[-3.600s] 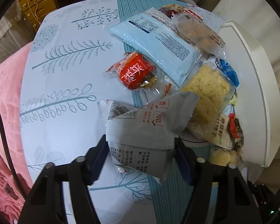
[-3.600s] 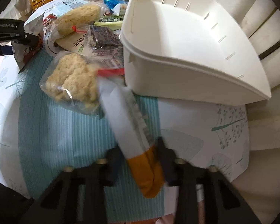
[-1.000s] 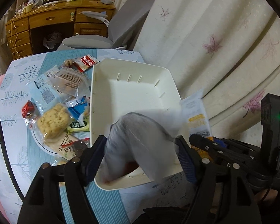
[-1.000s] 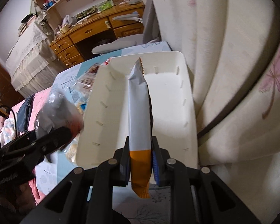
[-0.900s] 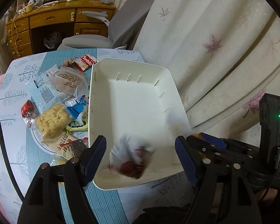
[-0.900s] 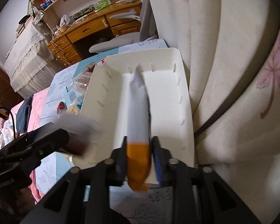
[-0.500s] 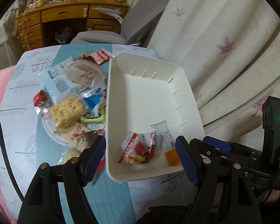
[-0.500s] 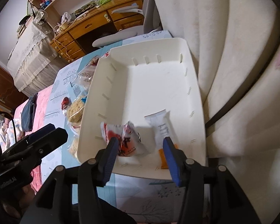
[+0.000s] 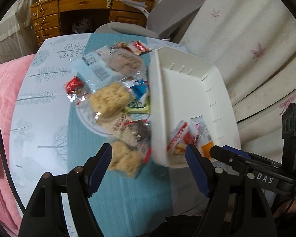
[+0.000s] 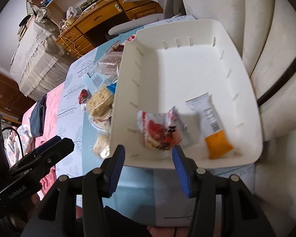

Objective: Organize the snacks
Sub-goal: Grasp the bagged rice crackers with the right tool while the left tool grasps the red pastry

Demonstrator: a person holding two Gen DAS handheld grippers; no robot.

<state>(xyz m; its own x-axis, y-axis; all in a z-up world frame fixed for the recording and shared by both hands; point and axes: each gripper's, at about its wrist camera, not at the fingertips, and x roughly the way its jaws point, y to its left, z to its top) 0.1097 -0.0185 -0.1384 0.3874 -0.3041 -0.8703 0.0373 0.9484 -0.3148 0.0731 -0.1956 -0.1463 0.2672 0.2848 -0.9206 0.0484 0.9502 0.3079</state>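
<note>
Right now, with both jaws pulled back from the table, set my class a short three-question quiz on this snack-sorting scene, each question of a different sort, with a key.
1. True or false: the white bin holds two snack packets.
2. Multiple choice: where in the bin does the orange-ended packet lie? A) the far end, by the slots B) the near end, beside the red-and-white packet C) outside, on the tablecloth
3. Short answer: is the left gripper or the right gripper holding anything?

Key
1. True.
2. B.
3. Neither; both sets of jaws stand open and empty, while the pile of loose snacks lies on the table left of the bin.
</note>
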